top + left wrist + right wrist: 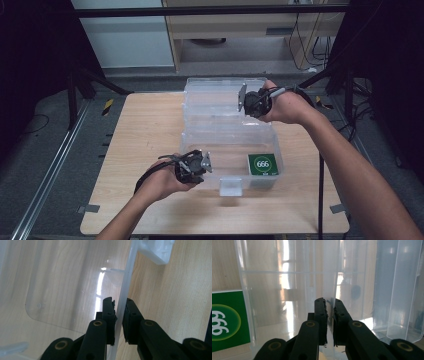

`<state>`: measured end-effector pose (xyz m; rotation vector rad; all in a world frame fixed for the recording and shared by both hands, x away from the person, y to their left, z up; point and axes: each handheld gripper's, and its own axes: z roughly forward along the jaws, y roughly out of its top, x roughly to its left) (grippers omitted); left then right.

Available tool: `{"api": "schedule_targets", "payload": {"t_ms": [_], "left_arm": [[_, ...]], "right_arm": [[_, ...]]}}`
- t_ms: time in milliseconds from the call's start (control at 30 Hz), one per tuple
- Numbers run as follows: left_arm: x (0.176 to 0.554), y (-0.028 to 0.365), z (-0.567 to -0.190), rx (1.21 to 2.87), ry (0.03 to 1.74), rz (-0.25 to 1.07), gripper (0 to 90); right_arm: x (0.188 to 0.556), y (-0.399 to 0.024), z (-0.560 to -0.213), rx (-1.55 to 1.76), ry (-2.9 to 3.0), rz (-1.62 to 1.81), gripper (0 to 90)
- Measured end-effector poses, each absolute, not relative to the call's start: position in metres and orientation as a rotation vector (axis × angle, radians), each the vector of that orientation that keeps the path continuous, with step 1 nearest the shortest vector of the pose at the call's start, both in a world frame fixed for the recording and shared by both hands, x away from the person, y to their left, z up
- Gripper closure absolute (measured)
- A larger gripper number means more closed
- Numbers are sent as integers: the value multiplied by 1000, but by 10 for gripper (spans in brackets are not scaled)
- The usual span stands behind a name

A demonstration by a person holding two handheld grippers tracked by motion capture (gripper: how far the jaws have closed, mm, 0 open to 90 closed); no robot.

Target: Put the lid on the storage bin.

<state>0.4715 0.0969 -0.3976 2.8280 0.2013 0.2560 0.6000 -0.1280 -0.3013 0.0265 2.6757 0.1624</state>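
Gripping the clear plastic box (227, 145) from two sides, both grippers are closed on its walls. Only readable writing: "666" in white on a green circle, on the green card (262, 164) lying flat inside the box at its near right corner; in the right gripper view the same card (227, 320) sits at far left behind the clear wall, digits turned sideways.

The left gripper (204, 163) is at the box's near left rim, close to the counter's front edge. In the left gripper view the gripper (119, 315) has its jaws narrow, pinching the thin translucent rim (125, 290) edge-on, one pad on each face. The white latch (230, 186) hangs at the front wall just right of this gripper.

The right gripper (243, 101) is at the far right, on the raised lid (220, 97) that stands open at the back of the box. In the right gripper view the gripper (330, 315) has its jaws nearly together, clamped on a thin clear plastic edge (329, 277).

The box sits mid-counter (145, 130), on light wood, between the two hands. The card is well apart from both grippers.
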Motion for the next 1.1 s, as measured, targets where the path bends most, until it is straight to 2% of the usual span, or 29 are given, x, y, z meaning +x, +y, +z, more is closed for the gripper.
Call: {"api": "schedule_targets", "payload": {"t_ms": [233, 867, 1100], "left_arm": [[469, 97, -399, 2817, 228, 302, 799], [467, 97, -399, 2809, 256, 313, 781], [469, 96, -399, 2798, 245, 321, 779]], "right_arm": [[585, -128, -297, -6, 2655, 183, 845], [526, -135, -297, -84, 2583, 246, 839], [529, -137, -297, -77, 2588, 249, 831]]}}
